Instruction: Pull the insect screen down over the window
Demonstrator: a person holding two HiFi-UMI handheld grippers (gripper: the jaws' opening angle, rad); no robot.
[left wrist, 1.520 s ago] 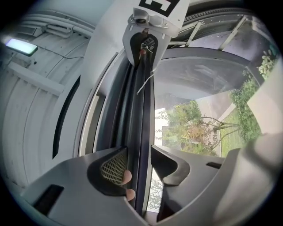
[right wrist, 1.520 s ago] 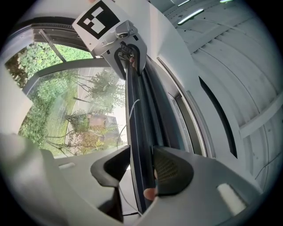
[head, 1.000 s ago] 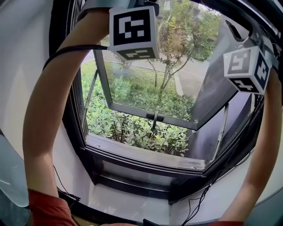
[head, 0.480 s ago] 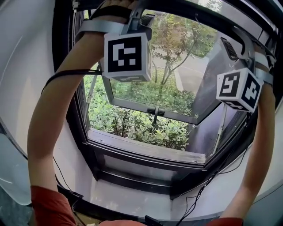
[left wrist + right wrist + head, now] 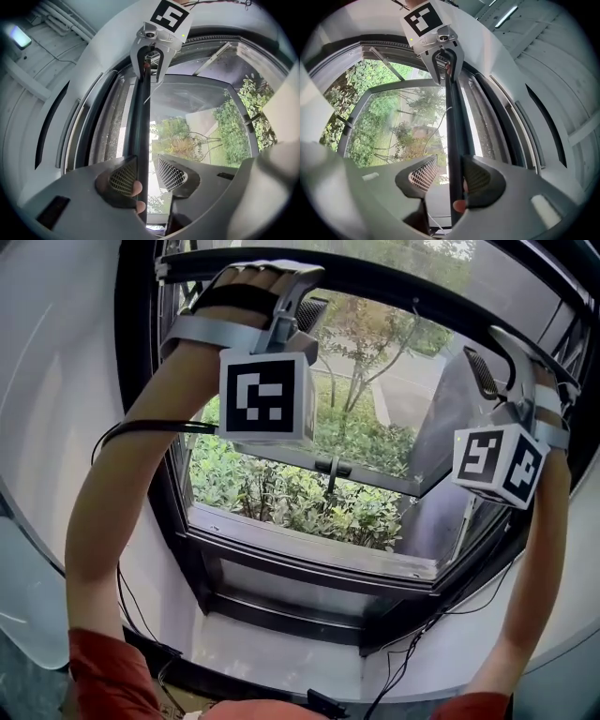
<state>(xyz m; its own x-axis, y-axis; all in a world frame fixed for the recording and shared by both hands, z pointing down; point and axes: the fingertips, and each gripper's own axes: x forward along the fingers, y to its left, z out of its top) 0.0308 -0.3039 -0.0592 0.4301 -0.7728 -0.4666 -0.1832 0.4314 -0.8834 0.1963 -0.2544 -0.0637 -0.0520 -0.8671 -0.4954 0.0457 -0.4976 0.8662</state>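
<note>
our left claw (image 5: 146, 171) and right claw (image 5: 450, 175) — both released — straddle the slim dark metal screen bar (image 5: 140, 117) at twelve o'clock.

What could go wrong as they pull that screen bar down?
The pull bar sits loosely in both tools: the left tool and the right tool each show a gap beside it, so it might slip out. Pulling unevenly could tilt and jam it. The cable at the left arm might snag.

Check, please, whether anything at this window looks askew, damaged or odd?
Nothing looks damaged. One oddity: the screen bar sits loose inside the left gripper and the right gripper, against one pad only, so neither clamps it.
</note>
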